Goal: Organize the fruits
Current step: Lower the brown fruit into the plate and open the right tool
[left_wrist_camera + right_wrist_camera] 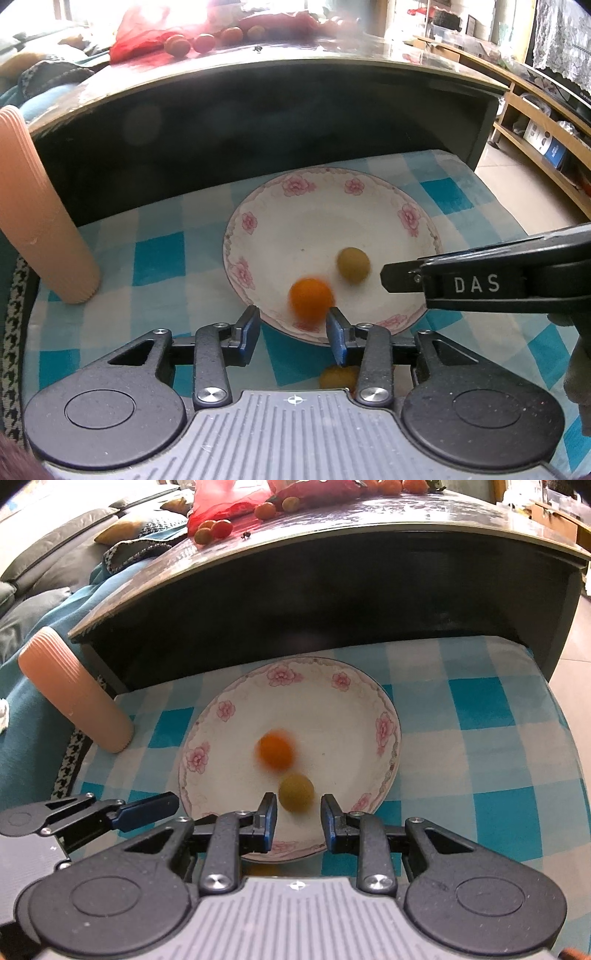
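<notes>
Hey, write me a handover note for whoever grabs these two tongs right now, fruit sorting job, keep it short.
Left tongs: open, empty, over the plate's near rim. The orange fruit lies just past the tips, blurred, so it is likely rolling.
Right tongs: shut to a narrow gap, empty, tips just short of the yellow-green fruit.
Done: two fruits on the flowered plate.
Left: one yellowish fruit on the checked cloth below the left tongs, off the plate. Several more fruits lie beside the red bag on the dark table.
</notes>
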Available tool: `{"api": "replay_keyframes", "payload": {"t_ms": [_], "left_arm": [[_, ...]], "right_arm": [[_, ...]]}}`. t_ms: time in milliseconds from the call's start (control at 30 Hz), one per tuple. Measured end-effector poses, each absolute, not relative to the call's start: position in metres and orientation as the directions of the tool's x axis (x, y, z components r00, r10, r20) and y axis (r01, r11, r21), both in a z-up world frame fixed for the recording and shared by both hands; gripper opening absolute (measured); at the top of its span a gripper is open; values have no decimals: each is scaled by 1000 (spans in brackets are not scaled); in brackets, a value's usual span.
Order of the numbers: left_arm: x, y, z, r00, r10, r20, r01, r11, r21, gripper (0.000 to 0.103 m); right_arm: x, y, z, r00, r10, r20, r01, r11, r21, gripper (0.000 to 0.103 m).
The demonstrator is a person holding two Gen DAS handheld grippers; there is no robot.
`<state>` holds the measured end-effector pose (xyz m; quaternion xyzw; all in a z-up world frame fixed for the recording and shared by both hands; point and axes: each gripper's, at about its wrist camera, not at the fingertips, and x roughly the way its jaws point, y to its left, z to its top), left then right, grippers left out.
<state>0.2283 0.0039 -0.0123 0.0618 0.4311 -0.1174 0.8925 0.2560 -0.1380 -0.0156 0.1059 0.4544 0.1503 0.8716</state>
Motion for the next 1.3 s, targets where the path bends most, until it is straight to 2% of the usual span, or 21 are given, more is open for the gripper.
{"api": "replay_keyframes", "payload": {"t_ms": [767, 833, 900, 1300], "left_arm": [[203, 16, 12, 633, -135, -762, 222, 975, 11, 59], [199, 18, 16, 636, -135, -760, 214, 977, 5, 68], [194, 20, 22, 648, -132, -750, 199, 980, 0, 73], [167, 17, 30, 676, -103, -729, 176, 984, 24, 81]], "right_arm": [[225, -135, -1, 558, 300, -774, -161, 954, 253, 41], [219, -135, 3, 561, 297, -772, -160, 955, 251, 41], [212, -135, 7, 568, 300, -766, -161, 954, 254, 41], [171, -132, 22, 605, 273, -748, -164, 962, 218, 41]]}}
